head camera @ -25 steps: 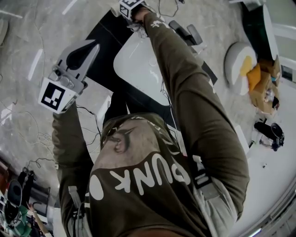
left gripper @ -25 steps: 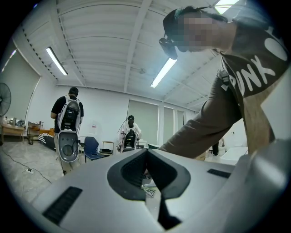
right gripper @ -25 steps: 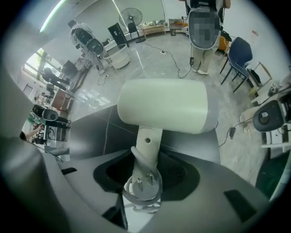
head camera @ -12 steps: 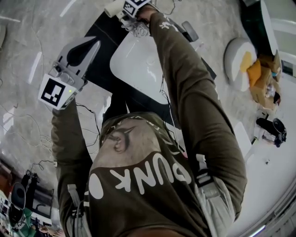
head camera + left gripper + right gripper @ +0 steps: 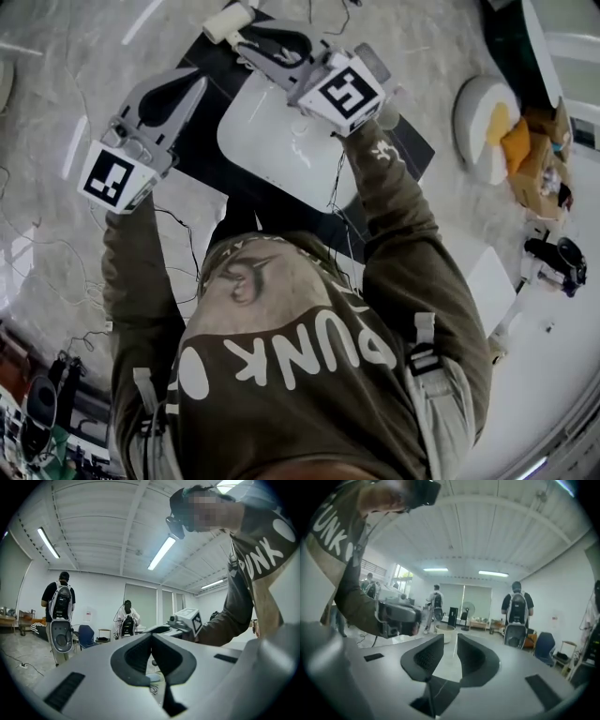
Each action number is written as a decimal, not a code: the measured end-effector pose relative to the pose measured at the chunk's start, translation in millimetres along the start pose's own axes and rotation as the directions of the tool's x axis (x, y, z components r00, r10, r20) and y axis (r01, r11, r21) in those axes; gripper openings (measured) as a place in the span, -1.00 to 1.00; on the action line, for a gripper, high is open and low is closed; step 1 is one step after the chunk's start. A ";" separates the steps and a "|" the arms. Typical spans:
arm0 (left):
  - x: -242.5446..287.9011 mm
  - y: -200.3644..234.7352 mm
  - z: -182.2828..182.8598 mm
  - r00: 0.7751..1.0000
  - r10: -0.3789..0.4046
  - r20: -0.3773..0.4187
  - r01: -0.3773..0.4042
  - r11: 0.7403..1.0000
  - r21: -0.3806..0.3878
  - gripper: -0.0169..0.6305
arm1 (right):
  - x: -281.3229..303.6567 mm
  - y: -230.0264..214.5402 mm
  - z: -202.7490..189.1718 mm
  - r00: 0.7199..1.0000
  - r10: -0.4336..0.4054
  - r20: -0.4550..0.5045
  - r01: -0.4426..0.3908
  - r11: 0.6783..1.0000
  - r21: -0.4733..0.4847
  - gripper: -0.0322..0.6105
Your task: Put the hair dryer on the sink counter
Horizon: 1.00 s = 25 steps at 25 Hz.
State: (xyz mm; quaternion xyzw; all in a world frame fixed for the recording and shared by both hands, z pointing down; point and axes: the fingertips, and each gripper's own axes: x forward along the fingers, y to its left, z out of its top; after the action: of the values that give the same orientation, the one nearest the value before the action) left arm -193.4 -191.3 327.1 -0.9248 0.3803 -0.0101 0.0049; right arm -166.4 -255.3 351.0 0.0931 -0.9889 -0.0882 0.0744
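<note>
Lying at the far left end of the dark sink counter (image 5: 202,141), the hair dryer (image 5: 225,21) is seen in the head view as a small pale cylinder, just past the far rim of the white basin (image 5: 272,141); its finer details cannot be made out. The right gripper (image 5: 246,32) is held over the far part of the basin with its tips shown just beside the hair dryer, and its marker cube (image 5: 347,94) is turned up toward the camera. In the right gripper view its dark pads (image 5: 426,656) are separated by a narrow gap. The jaws have just been closing, and nothing is caught between them; only the floor of a large room and several people with backpacks (image 5: 517,609) are seen past them. The left gripper (image 5: 192,86) is held to the left of the basin, well apart from the hair dryer and pointed toward the far side. In the left gripper view its pads (image 5: 136,656) are pressed together at the tips, with nothing pinched between them. Both grippers are carried on arms in olive sleeves (image 5: 403,234), which are seen reaching out from the near side over a printed shirt.
</note>
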 end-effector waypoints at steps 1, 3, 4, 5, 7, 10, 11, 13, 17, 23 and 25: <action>2.0 -2.5 2.7 1.000 -0.004 0.001 0.004 1.000 0.005 -0.98 | -6.6 12.0 13.1 0.999 0.001 0.046 0.000 1.000 -0.027 -0.59; 5.2 -6.9 7.1 1.000 -0.010 0.003 0.010 1.000 0.013 -0.98 | -16.3 28.8 28.9 0.995 -0.011 0.099 0.014 0.999 -0.030 -0.61; 6.5 -9.0 8.5 1.000 -0.012 0.002 0.012 1.000 0.016 -0.98 | -20.2 34.5 33.1 0.993 -0.018 0.115 0.020 1.000 -0.015 -0.62; 7.6 -11.4 9.6 1.000 -0.014 0.001 0.014 1.000 0.019 -0.98 | -23.9 39.0 35.7 0.992 -0.025 0.125 0.025 1.000 -0.001 -0.64; 10.0 -16.0 11.9 1.000 -0.016 -0.002 0.016 1.000 0.024 -0.98 | -31.4 44.5 38.1 0.991 -0.034 0.131 0.032 0.999 0.019 -0.70; 11.1 -18.5 14.2 1.000 -0.015 -0.006 0.015 0.999 0.031 -0.98 | -38.0 43.9 41.7 0.989 -0.051 0.142 0.045 0.998 0.045 -0.77; 11.3 -18.8 14.8 1.000 -0.015 -0.006 0.016 0.999 0.032 -0.98 | -39.3 42.8 42.2 0.988 -0.056 0.144 0.050 0.998 0.049 -0.77; 11.4 -20.7 16.5 1.000 -0.015 -0.005 0.015 0.999 0.034 -0.98 | -42.2 42.4 43.1 0.987 -0.061 0.146 0.054 0.997 0.051 -0.78; 11.6 -25.7 19.0 1.000 -0.010 -0.009 0.011 0.999 0.035 -0.98 | -48.2 44.9 47.0 0.986 -0.061 0.157 0.053 0.997 0.052 -0.79; 14.1 -27.4 16.3 1.000 -0.011 -0.012 0.012 0.999 0.036 -0.98 | -49.7 49.0 47.0 0.985 -0.060 0.163 0.054 0.998 0.042 -0.88; 14.4 -27.3 15.5 1.000 -0.011 -0.012 0.012 0.999 0.035 -0.98 | -49.8 49.7 47.1 0.984 -0.062 0.166 0.055 0.997 0.044 -0.88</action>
State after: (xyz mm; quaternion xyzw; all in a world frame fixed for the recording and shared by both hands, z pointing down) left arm -163.6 -182.0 312.3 -0.9267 0.3748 -0.0223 0.0191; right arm -134.2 -189.9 308.0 0.1158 -0.9901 -0.0782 -0.0134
